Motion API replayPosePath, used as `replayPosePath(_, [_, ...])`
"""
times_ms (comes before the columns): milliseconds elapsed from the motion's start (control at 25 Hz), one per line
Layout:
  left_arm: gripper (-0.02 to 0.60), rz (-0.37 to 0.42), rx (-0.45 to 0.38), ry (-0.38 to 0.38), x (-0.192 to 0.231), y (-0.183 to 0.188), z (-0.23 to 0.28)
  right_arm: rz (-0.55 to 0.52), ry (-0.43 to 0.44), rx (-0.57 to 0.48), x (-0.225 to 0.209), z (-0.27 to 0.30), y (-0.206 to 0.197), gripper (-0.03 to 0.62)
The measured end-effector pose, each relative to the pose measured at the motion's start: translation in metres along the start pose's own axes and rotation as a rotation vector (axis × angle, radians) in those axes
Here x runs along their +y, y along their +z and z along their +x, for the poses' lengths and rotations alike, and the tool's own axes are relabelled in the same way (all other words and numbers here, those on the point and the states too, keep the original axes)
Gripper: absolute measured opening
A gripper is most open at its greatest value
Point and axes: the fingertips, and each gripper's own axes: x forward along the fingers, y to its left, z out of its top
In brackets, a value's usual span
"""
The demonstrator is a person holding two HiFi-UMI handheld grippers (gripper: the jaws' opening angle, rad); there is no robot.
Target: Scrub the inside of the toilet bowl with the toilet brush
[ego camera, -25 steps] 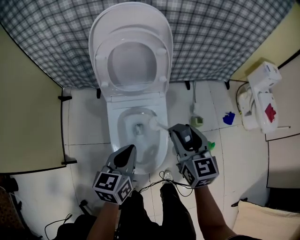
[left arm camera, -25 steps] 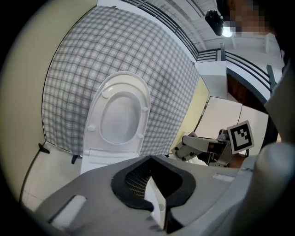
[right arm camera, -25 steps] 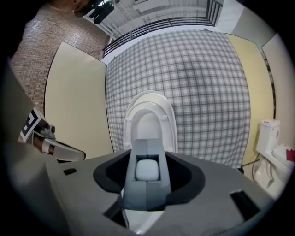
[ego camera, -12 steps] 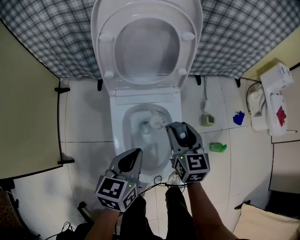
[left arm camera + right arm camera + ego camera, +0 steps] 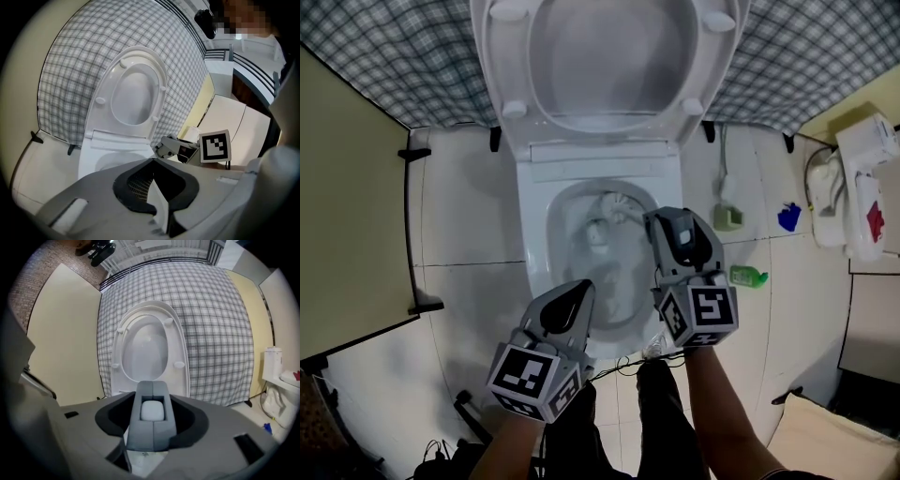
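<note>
The white toilet bowl (image 5: 534, 225) is below me, with its seat and lid (image 5: 609, 56) raised against the wall. My right gripper (image 5: 661, 220) is over the bowl's right rim, shut on the white handle of the toilet brush (image 5: 152, 410). The brush head (image 5: 614, 208) is down inside the bowl, at the back near the drain. My left gripper (image 5: 581, 289) hovers over the bowl's front left rim with its jaws together and nothing in them. In the left gripper view the raised seat (image 5: 133, 91) and the right gripper (image 5: 176, 149) show ahead.
A checked cloth (image 5: 394, 56) covers the wall behind the toilet. A beige partition (image 5: 347, 216) stands at the left. On the tiles to the right are a small grey-green holder (image 5: 729, 217), a green bottle (image 5: 748, 277), a blue item (image 5: 788, 217) and a white appliance (image 5: 858, 187). Cables (image 5: 623, 361) lie by my feet.
The view has come closer to the toilet. Both grippers have moved forward over the bowl, and the brush head has gone towards the bowl's back.
</note>
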Motion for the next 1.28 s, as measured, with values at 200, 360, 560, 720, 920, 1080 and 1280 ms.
replayPosePath(200, [-0.012,0.002,0.002,-0.01,0.005,0.001,0.0,0.005,0.017,-0.028,0.015,0.011,0.006,0.221])
replayPosePath(360, [-0.012,0.012,0.003,-0.008,0.009,0.003,-0.004,0.017,0.055,-0.046,0.029,0.018,0.006,0.221])
replayPosePath(560, [-0.012,0.003,0.002,0.01,0.018,0.001,-0.011,0.025,0.134,-0.026,0.059,0.024,0.008,0.219])
replayPosePath(720, [-0.012,0.004,-0.007,0.022,0.022,-0.001,-0.019,0.032,0.199,0.015,0.077,0.023,0.0,0.219])
replayPosePath(920, [-0.012,-0.013,-0.019,0.056,0.028,-0.002,-0.028,0.039,0.286,0.048,0.098,0.016,-0.003,0.219])
replayPosePath(1080, [-0.012,-0.014,-0.026,0.067,0.026,-0.005,-0.034,0.032,0.344,0.065,0.11,0.006,-0.01,0.216])
replayPosePath(1280, [-0.012,-0.014,-0.023,0.067,0.015,-0.012,-0.038,0.028,0.381,0.076,0.115,-0.005,-0.015,0.213])
